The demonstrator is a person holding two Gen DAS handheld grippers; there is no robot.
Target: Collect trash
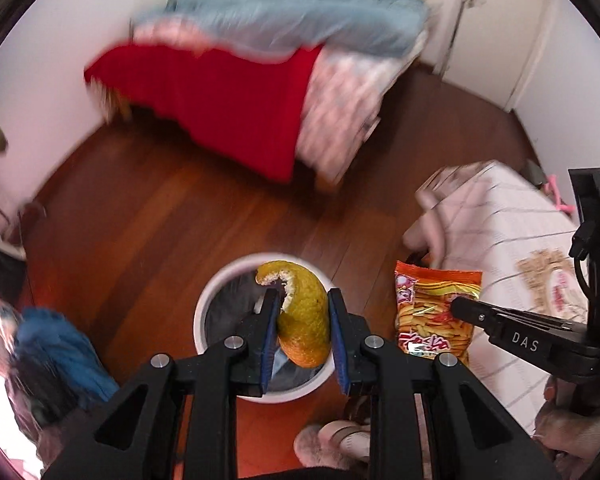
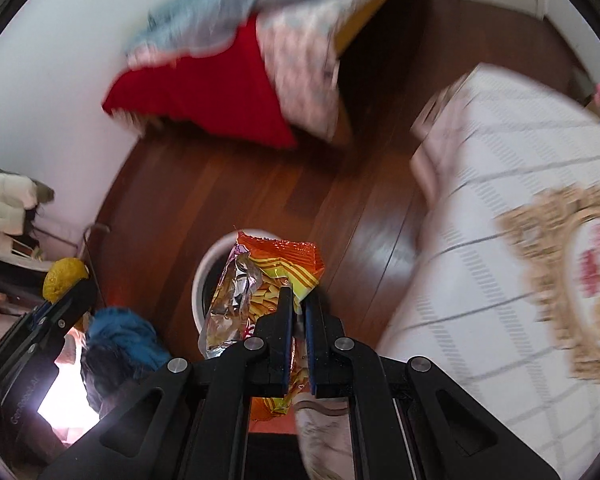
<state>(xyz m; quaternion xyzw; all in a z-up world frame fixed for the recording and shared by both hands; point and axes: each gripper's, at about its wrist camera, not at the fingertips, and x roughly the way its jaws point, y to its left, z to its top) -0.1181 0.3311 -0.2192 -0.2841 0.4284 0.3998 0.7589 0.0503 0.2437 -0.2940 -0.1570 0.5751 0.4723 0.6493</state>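
Left tool point(image 1: 303, 312) pinches peel point(image 1: 304, 320), right tool point(image 2: 298, 312) clamped on wrapper point(image 2: 260, 280); bin point(image 1: 216, 296) at 12 o'clock, off-center release risks missing.

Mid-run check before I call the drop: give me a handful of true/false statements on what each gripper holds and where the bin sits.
1. The left gripper holds a piece of citrus peel. True.
2. The right gripper is open and empty. False: it is shut on an orange snack bag.
3. The white bin stands on the wooden floor, below the peel. True.
4. The bin is overflowing with bottles. False: only a dark liner shows inside it.
5. The snack bag lies on the bed. False: it hangs from the right gripper, beside the white quilted bed.
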